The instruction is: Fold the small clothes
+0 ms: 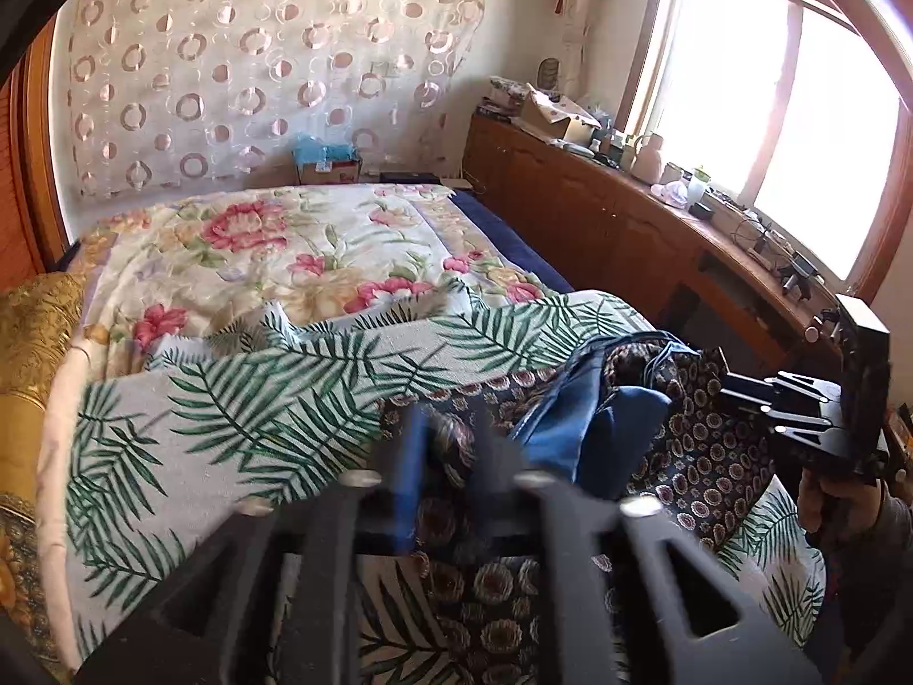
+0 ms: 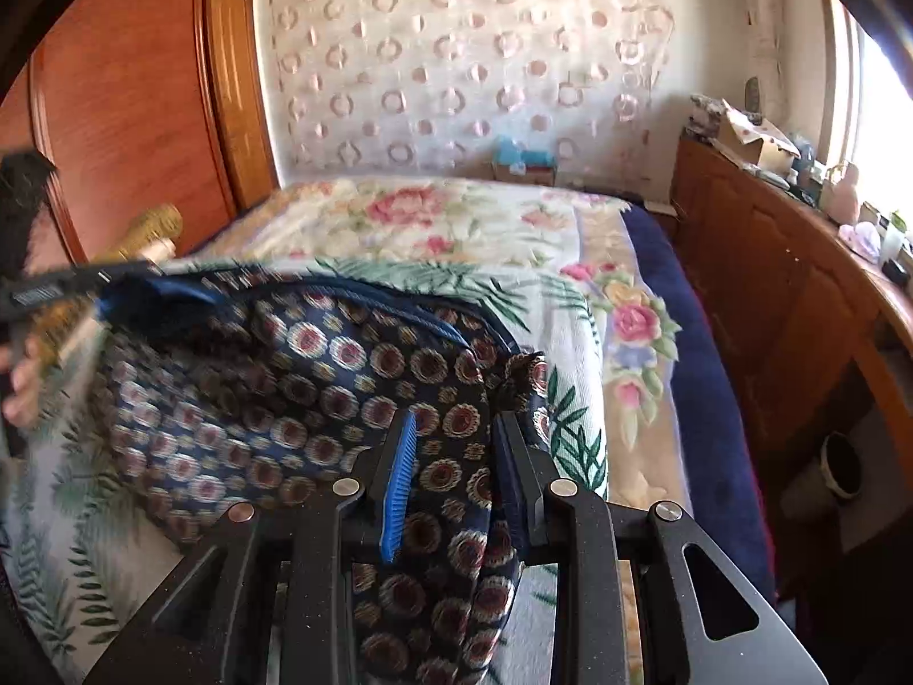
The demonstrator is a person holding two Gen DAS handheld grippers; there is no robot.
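Observation:
A small dark navy garment with a round floral medallion print [image 2: 319, 377] and a plain blue lining [image 1: 605, 434] lies bunched on a palm-leaf cloth [image 1: 228, 428] on the bed. My left gripper [image 1: 451, 445] is shut on one edge of the garment, with patterned cloth between its blue pads. My right gripper [image 2: 453, 456] is shut on another part of the garment, with cloth running between its fingers [image 2: 399, 474]. The right gripper also shows in the left wrist view [image 1: 799, 405] at the far right, and the left gripper shows blurred in the right wrist view [image 2: 114, 285].
The bed carries a rose-print quilt [image 1: 274, 251] behind the palm-leaf cloth, and gold pillows [image 1: 34, 337] at the left. A long wooden cabinet [image 1: 627, 228] with bottles and boxes on top runs under the window at the right. A wooden wardrobe [image 2: 131, 103] stands at the left.

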